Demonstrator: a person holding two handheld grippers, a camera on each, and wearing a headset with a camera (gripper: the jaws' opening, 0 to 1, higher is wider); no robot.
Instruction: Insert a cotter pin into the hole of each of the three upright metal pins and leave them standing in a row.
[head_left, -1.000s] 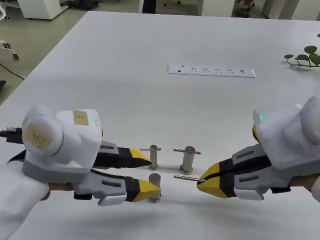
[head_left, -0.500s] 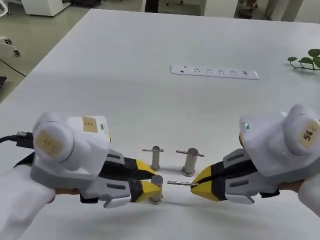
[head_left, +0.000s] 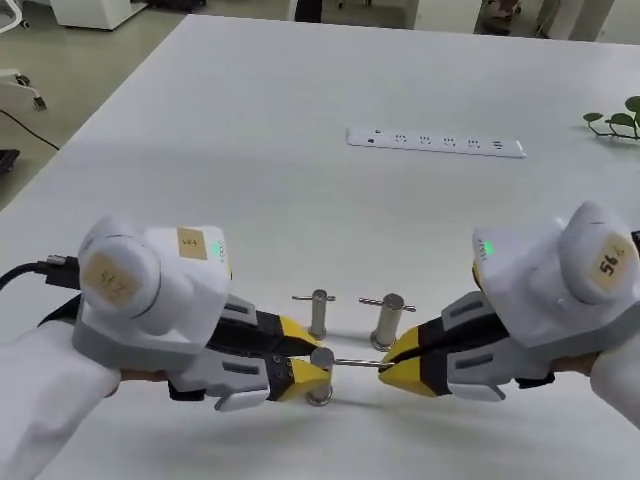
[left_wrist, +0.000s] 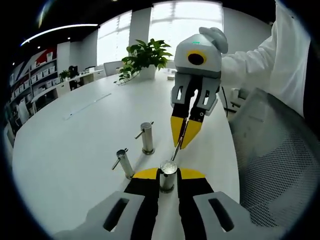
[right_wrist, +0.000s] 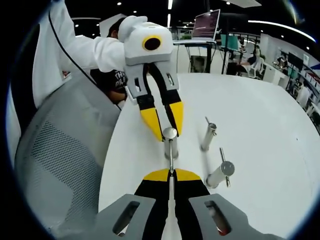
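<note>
Three short metal pins stand on the white table. The two far ones (head_left: 319, 312) (head_left: 389, 318) each carry a cotter pin through the top. My left gripper (head_left: 308, 360) is shut on the near metal pin (head_left: 321, 372), also held between its yellow tips in the left gripper view (left_wrist: 168, 175). My right gripper (head_left: 397, 363) is shut on a thin cotter pin (head_left: 355, 362), whose free end touches the top of that held pin. In the right gripper view the cotter pin (right_wrist: 171, 159) runs straight from the jaws to the pin head (right_wrist: 170, 134).
A white power strip (head_left: 436, 143) lies farther back on the table (head_left: 250, 150). A green plant (head_left: 612, 118) sits at the right edge. Floor and furniture lie beyond the far left edge. A person's white sleeves hold both grippers.
My right gripper has moved left with the cotter pin, so its tip has gone from a gap away to the head of the near pin. The left gripper stays shut on that pin.
</note>
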